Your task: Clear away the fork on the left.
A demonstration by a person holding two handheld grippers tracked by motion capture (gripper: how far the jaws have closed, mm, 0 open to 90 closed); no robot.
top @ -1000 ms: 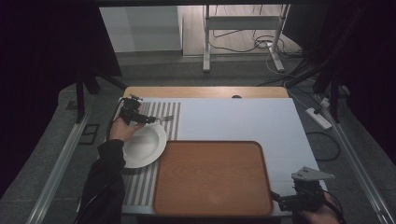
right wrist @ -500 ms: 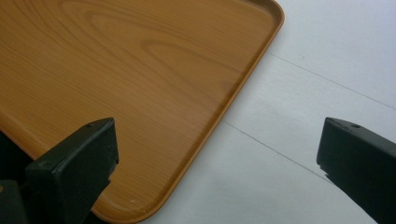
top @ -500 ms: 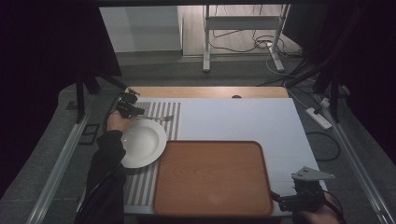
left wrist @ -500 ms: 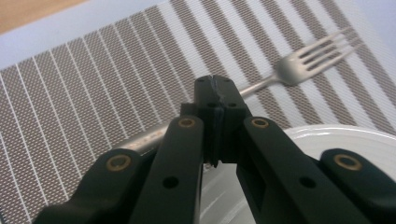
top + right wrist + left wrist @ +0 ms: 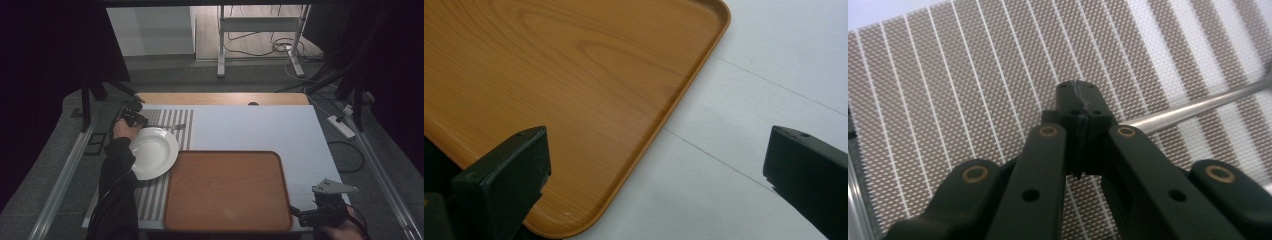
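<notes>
Left claw [image 5: 1079, 107] closed; round metal handle [image 5: 1198, 107] on woven striped mat [image 5: 948, 100].

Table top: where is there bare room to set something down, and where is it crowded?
The wooden tray is bare, as is the white table behind and right of it. The striped mat is crowded: plate, metal utensil, left gripper.

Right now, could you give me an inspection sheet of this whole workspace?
Surface: white table, striped mat at its left.
Job's things: metal utensil on the mat, beside a white plate; wooden tray bare.
Clutter: nothing seen.
Grippers: left gripper shut at the utensil's handle end, grip unclear; right gripper open by the tray's corner.
Cables: loose cables on the floor beyond; power strip at right.
Surroundings: metal stand, dark drapes.
</notes>
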